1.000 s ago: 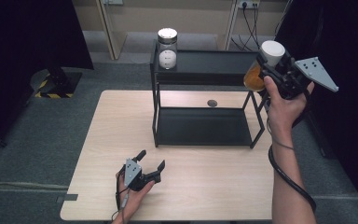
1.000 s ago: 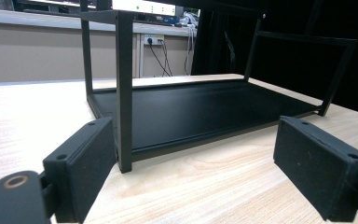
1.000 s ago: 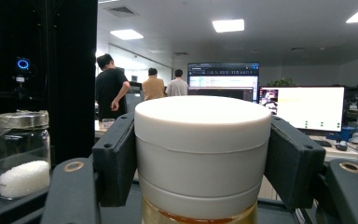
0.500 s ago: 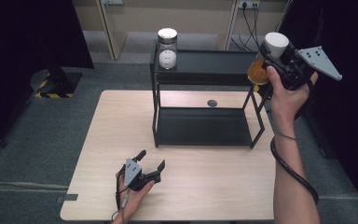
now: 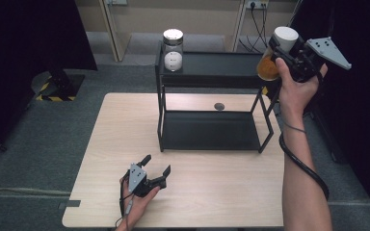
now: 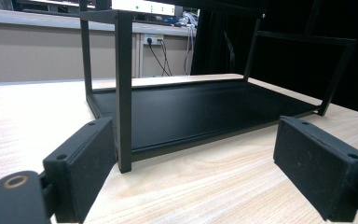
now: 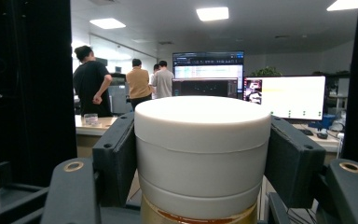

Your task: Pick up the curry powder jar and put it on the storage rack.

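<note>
Now the right gripper pinches the white-lidded orange jar, no lettering legible on it; left gripper rests spread wide on the table.

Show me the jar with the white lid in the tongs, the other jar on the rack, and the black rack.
White-lidded jar (image 7: 202, 140), right gripper view, on its lid.
Other jar (image 5: 173, 54), high view, on its glass body.
Black rack (image 5: 211, 130), high view, on its bottom shelf.

Pale wood-grain table, matt black metal rack, smooth white plastic jar lid
</note>
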Tool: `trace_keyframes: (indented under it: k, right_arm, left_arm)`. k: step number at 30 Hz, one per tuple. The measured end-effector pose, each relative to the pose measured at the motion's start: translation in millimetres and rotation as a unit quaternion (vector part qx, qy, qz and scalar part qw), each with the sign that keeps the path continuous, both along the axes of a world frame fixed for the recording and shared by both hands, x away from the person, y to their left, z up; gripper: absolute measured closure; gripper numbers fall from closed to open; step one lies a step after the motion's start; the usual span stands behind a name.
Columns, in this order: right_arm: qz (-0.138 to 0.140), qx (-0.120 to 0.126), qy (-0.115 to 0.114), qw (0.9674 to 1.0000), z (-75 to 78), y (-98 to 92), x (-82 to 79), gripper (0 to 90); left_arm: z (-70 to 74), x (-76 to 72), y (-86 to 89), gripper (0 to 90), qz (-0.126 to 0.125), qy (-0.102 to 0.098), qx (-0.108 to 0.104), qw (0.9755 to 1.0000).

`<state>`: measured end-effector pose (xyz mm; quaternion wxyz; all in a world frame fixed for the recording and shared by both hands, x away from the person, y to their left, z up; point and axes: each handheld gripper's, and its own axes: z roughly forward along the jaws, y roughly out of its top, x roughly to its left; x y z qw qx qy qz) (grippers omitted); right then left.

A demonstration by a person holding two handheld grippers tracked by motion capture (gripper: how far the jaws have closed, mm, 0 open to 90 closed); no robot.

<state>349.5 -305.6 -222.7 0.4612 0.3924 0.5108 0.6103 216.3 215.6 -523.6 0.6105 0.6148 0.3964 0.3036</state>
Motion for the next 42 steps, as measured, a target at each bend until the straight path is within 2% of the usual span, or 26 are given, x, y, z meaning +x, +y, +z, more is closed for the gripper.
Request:
trace_keyframes:
  k: [13, 19, 25, 36, 38, 42]
  right_arm:
    - [-0.015, -0.005, 0.013, 0.9998, 12.3, 2.1, 18.1, 33.8]
    - [-0.02, -0.005, 0.026, 0.9994, 13.1, 4.0, 29.8, 33.8]
    - [-0.027, -0.002, 0.027, 0.9993, 10.6, 4.3, 37.1, 33.8]
    - [-0.031, -0.019, 0.036, 0.9987, 15.0, 12.6, 50.6, 33.8]
    - [-0.03, -0.017, 0.035, 0.9988, 13.9, 14.1, 52.6, 33.8]
    - [-0.032, -0.028, 0.04, 0.9983, 13.6, 19.6, 57.4, 33.7]
  left_arm:
    - [-0.1, -0.1, 0.1, 12.7, 0.0, 0.0, 0.0, 1.0]
    - [-0.2, 0.0, 0.4, 12.7, -0.002, -0.002, 0.002, 1.0]
    - [-0.3, -0.1, 0.6, 12.6, -0.003, -0.003, 0.003, 1.0]
    - [-0.3, 0.0, 0.4, 12.6, -0.002, -0.001, 0.001, 1.0]
    - [-0.2, 0.0, 0.4, 12.6, -0.002, -0.001, 0.001, 1.0]
    - [-0.3, -0.1, 0.4, 12.6, -0.002, -0.002, 0.002, 1.0]
